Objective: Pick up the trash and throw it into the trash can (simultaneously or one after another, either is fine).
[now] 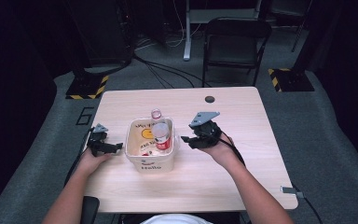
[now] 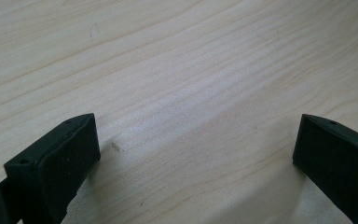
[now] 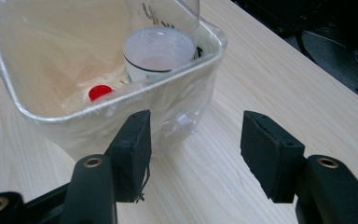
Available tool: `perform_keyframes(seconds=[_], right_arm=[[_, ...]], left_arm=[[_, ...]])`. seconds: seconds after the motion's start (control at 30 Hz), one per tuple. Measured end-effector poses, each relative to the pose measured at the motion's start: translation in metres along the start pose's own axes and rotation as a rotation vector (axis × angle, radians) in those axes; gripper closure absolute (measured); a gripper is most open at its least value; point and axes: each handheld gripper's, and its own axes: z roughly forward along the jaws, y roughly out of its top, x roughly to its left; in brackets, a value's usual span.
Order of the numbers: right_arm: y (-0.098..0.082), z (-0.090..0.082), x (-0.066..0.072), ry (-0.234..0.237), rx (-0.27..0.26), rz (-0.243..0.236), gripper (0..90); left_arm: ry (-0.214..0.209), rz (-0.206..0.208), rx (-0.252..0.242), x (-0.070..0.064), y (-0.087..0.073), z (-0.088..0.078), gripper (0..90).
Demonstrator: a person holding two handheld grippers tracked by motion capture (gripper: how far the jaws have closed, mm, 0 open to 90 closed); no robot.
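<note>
Your jaws stand apart on both sides with nothing between them. On your left, the left gripper [image 2: 196, 154] has its jaws spread wide, hanging low over bare wood of the table [image 2: 177, 70]; in the high view that left gripper [image 1: 103, 145] sits near the table's left edge, just left of the bin. On your right, the right gripper [image 3: 196, 156] has its jaws at a moderate gap, holding nothing, and its own view looks past them at the near corner of the bin.

Just beyond those right jaws stands the white plastic bin [image 3: 135, 100], lined with a clear bag. Inside it a clear bottle [image 3: 158, 53] with a red and white label lies leaning, its pale base turned toward your right gripper, and a small red cap [image 3: 99, 91] rests lower down in the liner.

From above, the bin [image 1: 149, 161] sits between your two hands, closer to your left, with the bottle [image 1: 161, 133] slanted against its right side and its neck poking over the far rim. Your right gripper [image 1: 200, 135] hovers just right of the bin, apart from it.

Farther off, a dark round grommet [image 1: 209, 99] marks the table's far edge, and a black folding chair [image 1: 233, 44] stands on the grey floor behind.
</note>
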Motion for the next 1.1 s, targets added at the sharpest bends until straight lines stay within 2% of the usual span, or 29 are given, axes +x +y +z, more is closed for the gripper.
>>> perform_keyframes(seconds=[0.1, 0.37, 0.57, 0.67, 0.87, 1.1], right_arm=[[-0.007, 0.0, -0.003, -0.009, 0.004, 0.009, 42.4], [-0.029, -0.002, -0.014, -0.034, 0.007, 0.069, 41.9], [-0.053, 0.007, -0.025, -0.088, 0.016, 0.108, 41.6], [-0.065, 0.012, -0.03, -0.092, 0.033, 0.141, 40.4], [-0.079, 0.016, -0.036, -0.123, 0.053, 0.137, 39.9], [-0.092, 0.021, -0.043, -0.151, 0.095, 0.18, 36.6]], left_arm=[[0.0, 0.0, 0.0, 0.0, 0.0, 0.0, 0.1], [0.0, 0.0, 0.0, 0.0, 0.0, 0.0, 0.1], [0.0, 0.0, 0.0, 0.0, 0.0, 0.0, 0.1], [-0.002, -0.002, 0.0, 0.0, 0.0, 0.0, 0.1], [0.0, 0.0, 0.0, 0.0, 0.0, 0.0, 0.1], [0.0, 0.0, 0.0, 0.0, 0.0, 0.0, 0.1]])
